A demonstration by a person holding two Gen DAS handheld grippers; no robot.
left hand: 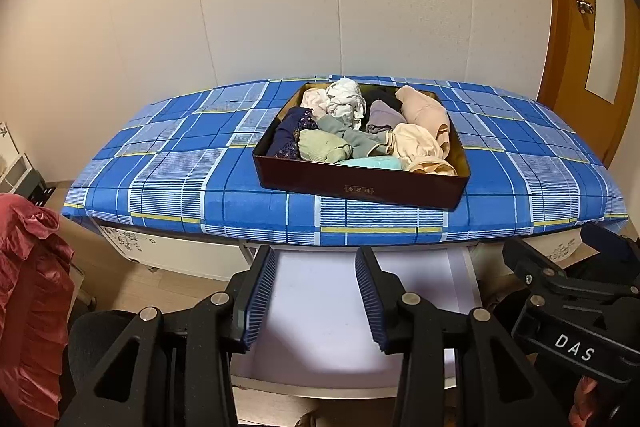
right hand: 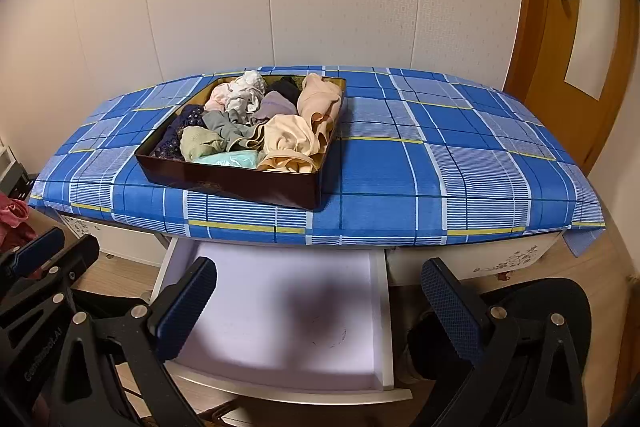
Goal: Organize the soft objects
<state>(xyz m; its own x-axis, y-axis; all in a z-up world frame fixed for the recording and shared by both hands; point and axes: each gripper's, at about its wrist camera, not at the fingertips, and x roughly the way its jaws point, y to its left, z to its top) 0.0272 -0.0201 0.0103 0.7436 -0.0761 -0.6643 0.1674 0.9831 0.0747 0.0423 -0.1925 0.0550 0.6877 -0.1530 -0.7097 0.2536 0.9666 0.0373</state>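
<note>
Both tools hang tilted downward over the pulled-out white drawer [right hand: 280, 311], fingers apart and holding nothing: left tool [left hand: 316, 297], right tool [right hand: 320, 311]. The box of soft garments [left hand: 360, 131] sits at the bench's [left hand: 180, 179] far edge (only the left view shows red fabric [left hand: 32, 291] close by).

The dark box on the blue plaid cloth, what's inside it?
The dark box holds crumpled soft garments: white, peach, mint, olive, grey-green, lavender, navy and a black one at the back. Its floor and anything beneath them is covered.
</note>
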